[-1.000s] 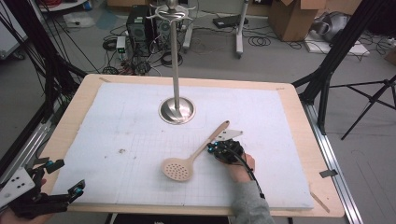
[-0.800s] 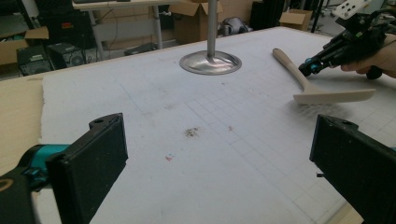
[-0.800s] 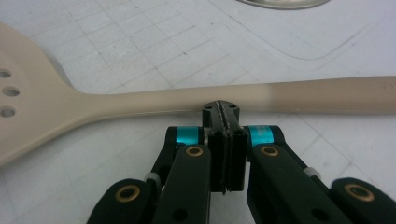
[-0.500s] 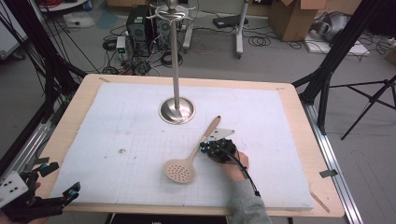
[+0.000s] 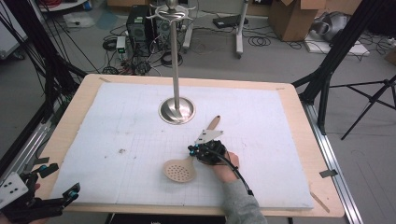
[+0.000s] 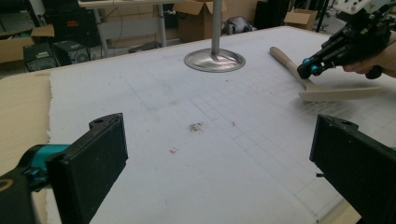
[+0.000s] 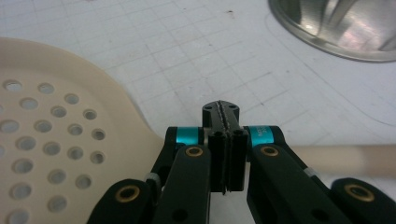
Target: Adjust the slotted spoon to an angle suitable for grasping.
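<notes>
A cream slotted spoon (image 5: 180, 171) lies flat on the white mat, its perforated head toward me and its handle (image 5: 214, 122) pointing at the stand. My right gripper (image 5: 192, 150) is over the spoon's neck; in the right gripper view its jaws (image 7: 221, 109) are shut pad against pad with nothing between them, while the spoon (image 7: 60, 140) passes underneath. Whether it touches the spoon I cannot tell. My left gripper (image 5: 60, 179) hovers at the mat's near left corner. Its jaws (image 6: 219, 154) are wide open and empty.
A tall metal stand with a round shiny base (image 5: 177, 111) rises from the middle back of the mat, with hooks at its top (image 5: 172, 11). The mat (image 5: 116, 121) covers a wooden table (image 5: 299, 107). Small dark specks (image 5: 123, 150) mark the mat's left part.
My right gripper has slid left along the spoon's handle toward its head. The handle's end has swung slightly left. The left gripper has hardly shifted.
</notes>
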Demonstrator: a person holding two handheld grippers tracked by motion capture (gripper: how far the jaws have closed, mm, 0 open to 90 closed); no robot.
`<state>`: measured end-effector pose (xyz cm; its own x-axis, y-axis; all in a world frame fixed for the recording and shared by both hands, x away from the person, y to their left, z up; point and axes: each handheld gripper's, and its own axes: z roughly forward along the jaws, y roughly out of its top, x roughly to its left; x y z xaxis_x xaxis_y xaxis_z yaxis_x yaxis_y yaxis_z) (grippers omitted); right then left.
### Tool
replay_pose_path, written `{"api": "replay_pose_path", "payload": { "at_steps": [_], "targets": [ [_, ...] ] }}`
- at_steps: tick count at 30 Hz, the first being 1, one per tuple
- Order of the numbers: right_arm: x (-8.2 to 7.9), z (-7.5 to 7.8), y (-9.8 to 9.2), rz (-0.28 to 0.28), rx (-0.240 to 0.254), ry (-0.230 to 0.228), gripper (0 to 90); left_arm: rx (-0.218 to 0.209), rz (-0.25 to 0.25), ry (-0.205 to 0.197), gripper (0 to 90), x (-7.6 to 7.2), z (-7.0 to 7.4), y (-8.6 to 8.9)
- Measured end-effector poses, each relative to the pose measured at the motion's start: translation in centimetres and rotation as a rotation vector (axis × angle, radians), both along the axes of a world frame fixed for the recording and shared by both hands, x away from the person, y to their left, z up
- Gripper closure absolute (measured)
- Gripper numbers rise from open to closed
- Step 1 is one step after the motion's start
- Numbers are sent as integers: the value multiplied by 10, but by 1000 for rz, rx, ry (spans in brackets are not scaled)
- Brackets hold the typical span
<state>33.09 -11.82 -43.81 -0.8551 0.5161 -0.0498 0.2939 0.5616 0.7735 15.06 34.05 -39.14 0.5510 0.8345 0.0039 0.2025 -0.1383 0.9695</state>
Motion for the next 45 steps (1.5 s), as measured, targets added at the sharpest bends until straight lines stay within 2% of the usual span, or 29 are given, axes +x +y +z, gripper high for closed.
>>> {"api": "replay_pose_path", "payload": {
  "at_steps": [7, 20, 30, 45],
  "targets": [
    [-2, -4, 12, 29, -40, 5, 900, -6, 7, -2, 45, -1, 0, 1],
    [-8, -1, 5, 52, -68, 23, 900, -3, -21, 2, 45, 8, 0, -3],
    [-18, -1, -12, 72, -67, 28, 900, -1, -69, 9, 45, 24, -1, -13],
    [-38, 1, -49, 57, -80, 43, 900, -7, -151, 9, 45, 50, -1, -32]
  ]
}}
